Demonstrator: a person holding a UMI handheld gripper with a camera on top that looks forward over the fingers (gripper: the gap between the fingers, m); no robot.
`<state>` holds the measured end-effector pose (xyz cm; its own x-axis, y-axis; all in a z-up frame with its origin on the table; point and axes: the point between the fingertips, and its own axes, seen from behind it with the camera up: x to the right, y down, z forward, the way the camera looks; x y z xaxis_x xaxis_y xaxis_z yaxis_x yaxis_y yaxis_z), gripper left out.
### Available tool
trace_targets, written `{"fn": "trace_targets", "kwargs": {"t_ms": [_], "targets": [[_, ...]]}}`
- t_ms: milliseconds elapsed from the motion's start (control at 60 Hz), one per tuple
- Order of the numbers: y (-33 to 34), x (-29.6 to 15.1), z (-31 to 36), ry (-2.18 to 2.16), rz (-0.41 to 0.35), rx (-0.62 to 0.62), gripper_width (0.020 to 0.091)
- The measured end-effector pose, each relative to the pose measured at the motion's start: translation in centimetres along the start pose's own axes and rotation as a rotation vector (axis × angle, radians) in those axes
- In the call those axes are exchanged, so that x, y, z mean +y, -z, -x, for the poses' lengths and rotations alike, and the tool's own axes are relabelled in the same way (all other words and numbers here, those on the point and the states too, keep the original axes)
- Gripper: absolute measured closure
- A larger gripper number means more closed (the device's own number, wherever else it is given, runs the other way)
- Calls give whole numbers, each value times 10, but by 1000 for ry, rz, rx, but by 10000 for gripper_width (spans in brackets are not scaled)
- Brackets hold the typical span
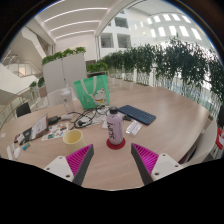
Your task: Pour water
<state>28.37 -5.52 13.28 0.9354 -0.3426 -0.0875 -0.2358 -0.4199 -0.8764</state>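
A clear bottle (115, 124) with a pink label and dark cap stands upright on a red coaster (116, 144) on the wooden table (165, 132). It is just ahead of my fingers, about midway between them. My gripper (113, 160) is open, its magenta pads (146, 159) spread wide with only bare table between them. A small yellow bowl (72, 137) sits to the left of the bottle, beyond my left finger.
A green bag (92, 93) stands behind the bottle, with a dark tablet (138, 115) to its right. Cables, glasses and papers (45, 127) clutter the table's left side. A row of plants (160, 65) lines the far right.
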Motion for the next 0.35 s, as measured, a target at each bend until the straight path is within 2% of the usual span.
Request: {"fn": "trace_targets", "kwargs": {"t_ms": [350], "targets": [[221, -1, 74, 9, -68, 53, 270]]}}
